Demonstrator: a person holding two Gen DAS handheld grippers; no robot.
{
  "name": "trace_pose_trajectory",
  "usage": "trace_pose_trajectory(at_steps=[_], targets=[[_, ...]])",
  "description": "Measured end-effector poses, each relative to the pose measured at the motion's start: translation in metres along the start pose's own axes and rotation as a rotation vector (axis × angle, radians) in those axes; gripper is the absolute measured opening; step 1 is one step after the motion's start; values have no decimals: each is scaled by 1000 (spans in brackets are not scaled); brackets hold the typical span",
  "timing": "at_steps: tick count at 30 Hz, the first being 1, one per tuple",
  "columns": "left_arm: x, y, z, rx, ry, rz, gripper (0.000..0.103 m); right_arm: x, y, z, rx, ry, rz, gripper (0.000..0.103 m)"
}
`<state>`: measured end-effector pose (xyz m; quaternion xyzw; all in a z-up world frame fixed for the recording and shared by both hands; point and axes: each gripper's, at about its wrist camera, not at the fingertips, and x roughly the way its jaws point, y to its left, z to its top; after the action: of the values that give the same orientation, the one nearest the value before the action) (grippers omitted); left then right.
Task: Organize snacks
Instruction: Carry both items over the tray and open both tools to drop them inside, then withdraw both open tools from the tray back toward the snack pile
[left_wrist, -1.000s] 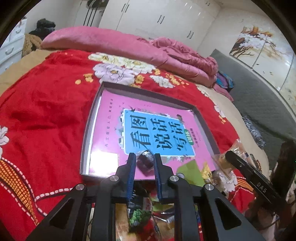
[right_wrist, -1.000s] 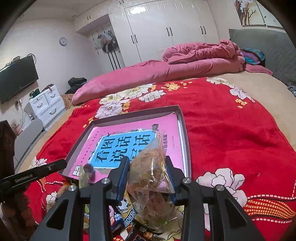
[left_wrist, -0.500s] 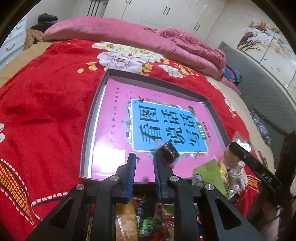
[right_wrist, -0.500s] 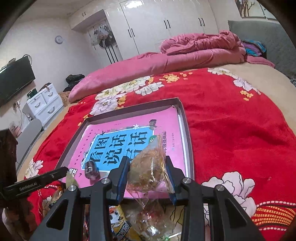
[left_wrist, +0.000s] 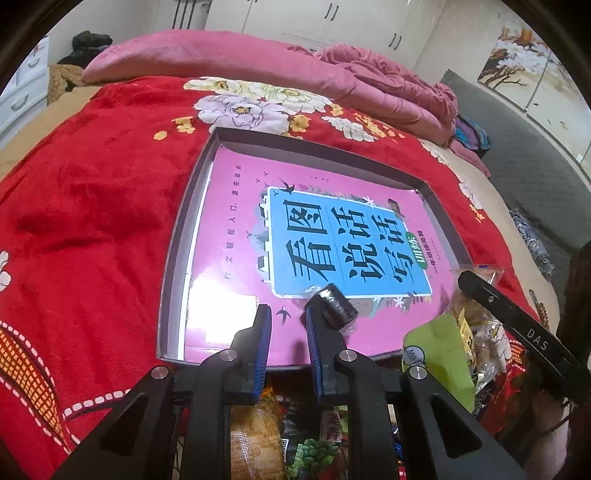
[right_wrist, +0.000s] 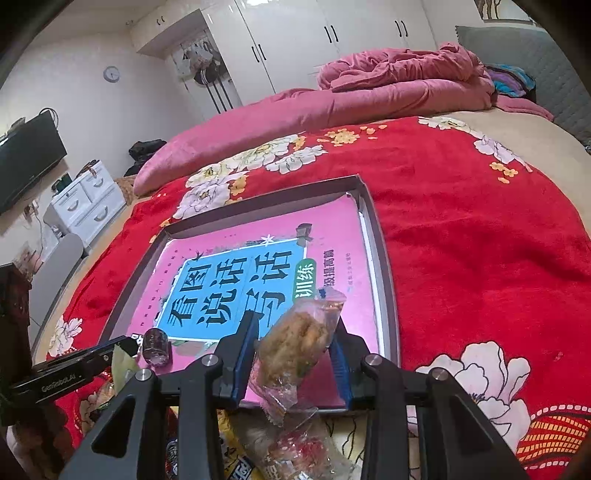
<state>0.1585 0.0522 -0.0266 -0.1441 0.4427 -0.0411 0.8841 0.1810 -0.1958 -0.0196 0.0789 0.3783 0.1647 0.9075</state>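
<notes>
A shallow grey tray (left_wrist: 177, 236) lined with a pink and blue printed sheet lies on the red bedspread; it also shows in the right wrist view (right_wrist: 386, 258). A small dark wrapped snack (left_wrist: 334, 302) lies in the tray near its front edge, just right of my left gripper (left_wrist: 288, 321), which is open and empty; the snack also shows in the right wrist view (right_wrist: 157, 345). My right gripper (right_wrist: 295, 332) is shut on a clear bag of brown snack (right_wrist: 301, 332), held over the tray's front right part.
A pile of snack packets (left_wrist: 295, 435) lies on the bed before the tray, with a green packet (left_wrist: 439, 354) at its right. More packets (right_wrist: 295, 450) lie under the right gripper. A pink quilt (left_wrist: 258, 70) lies at the bed's far side.
My left gripper let go of the dark snack, which now lies in the tray to the gripper's right. My right gripper has moved forward over the tray with the clear bag.
</notes>
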Motion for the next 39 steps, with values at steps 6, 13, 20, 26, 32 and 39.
trace_pose_trajectory(at_steps=[6,13,20,26,32,39], targets=[[0,0,0,-2,1,-3,20,2,5,0,-39,3,-38,44],[0,0,0,-4,1,-4,20,-1,1,2,-32,-4,-61,52],[-1,1,1,-15,-3,-13,20,-17,-2,1,-55,-9,-35,56],[-5,1,0,-10,-10,-15,21,-31,4,-7,-119,1,-38,57],[-9,-1,0,4,-19,-7,32,-24,5,-11,-148,35,-96,57],[-10,1,1,3,-21,-5,36,-17,7,-11,-177,36,-134,59]])
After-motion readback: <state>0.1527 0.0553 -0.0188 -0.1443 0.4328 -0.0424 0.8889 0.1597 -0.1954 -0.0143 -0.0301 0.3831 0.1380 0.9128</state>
